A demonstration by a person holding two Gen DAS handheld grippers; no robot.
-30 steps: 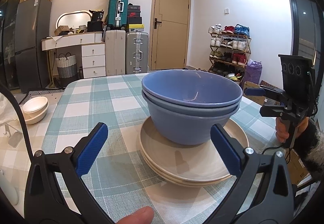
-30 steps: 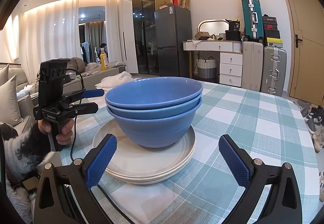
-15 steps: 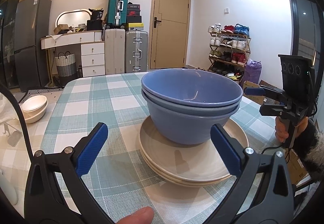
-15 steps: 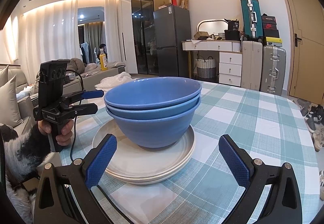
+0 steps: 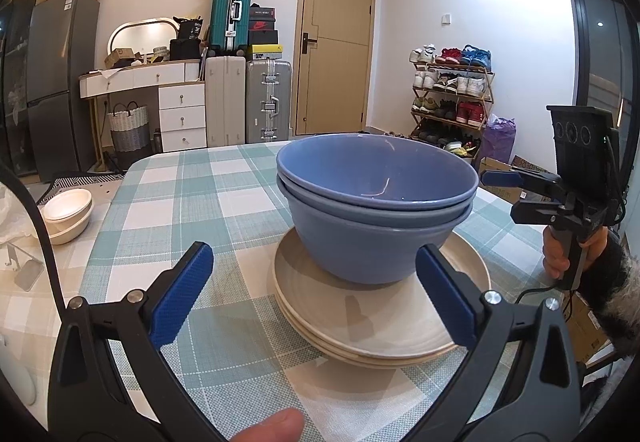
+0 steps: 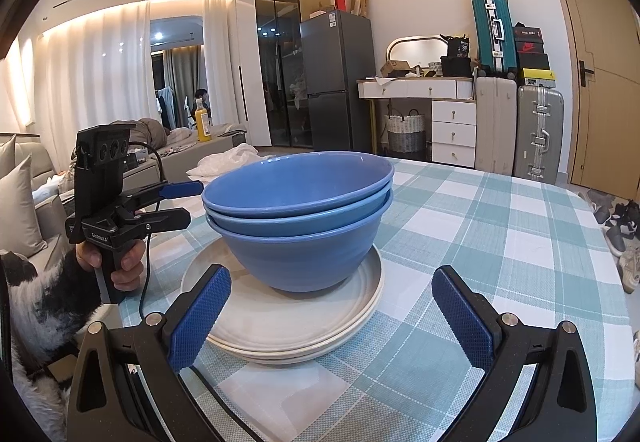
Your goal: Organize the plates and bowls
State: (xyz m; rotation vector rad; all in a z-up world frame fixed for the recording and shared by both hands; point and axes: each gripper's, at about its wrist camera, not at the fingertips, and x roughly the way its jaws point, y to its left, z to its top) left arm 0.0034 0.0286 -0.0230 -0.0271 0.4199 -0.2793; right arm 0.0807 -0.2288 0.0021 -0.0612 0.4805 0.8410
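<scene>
Two white bowls (image 5: 66, 211) sit nested off at the table's left edge, well away from the action. Nothing blocks the stacked blue bowls (image 5: 374, 202) sitting on the cream plates (image 5: 380, 318) mid-table. Left gripper (image 5: 314, 298) and right gripper (image 6: 330, 312) both hang wide open, empty, the stack just ahead between their fingers.

My black plastic left gripper (image 5: 314, 288) carries textured blue finger pads (image 5: 182, 296), silver screws, and a fluffy black-and-white sleeve (image 6: 44, 306) behind its handle.
</scene>
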